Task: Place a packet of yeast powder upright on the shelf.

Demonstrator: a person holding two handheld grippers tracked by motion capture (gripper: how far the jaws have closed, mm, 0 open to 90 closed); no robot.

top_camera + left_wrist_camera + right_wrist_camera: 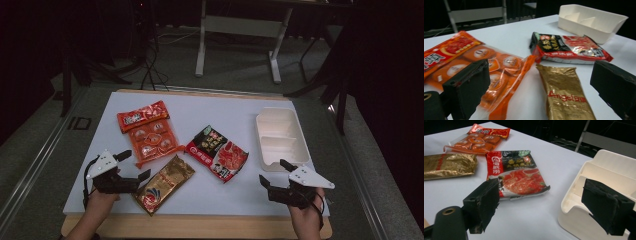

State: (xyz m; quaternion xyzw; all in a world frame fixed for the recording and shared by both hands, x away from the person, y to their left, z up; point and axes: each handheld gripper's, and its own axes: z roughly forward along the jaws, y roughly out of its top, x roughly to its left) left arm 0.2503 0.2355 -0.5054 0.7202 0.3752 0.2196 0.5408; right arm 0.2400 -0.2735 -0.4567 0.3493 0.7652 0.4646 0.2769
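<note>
Three packets and a tray lie on the table. The jelly packet lies farthest left and toward the far side; the foil packet lies nearer the person, just in front of it — their edges look as if they touch or overlap at the jelly packet's near corner. The soup packet sits in the middle, right of both and apart from the foil packet. The tray stands at the right edge, well right of the soup packet. The left gripper hovers at the near left, just beside the foil packet — the right gripper at the near right, just in front of the tray's near end.
</note>
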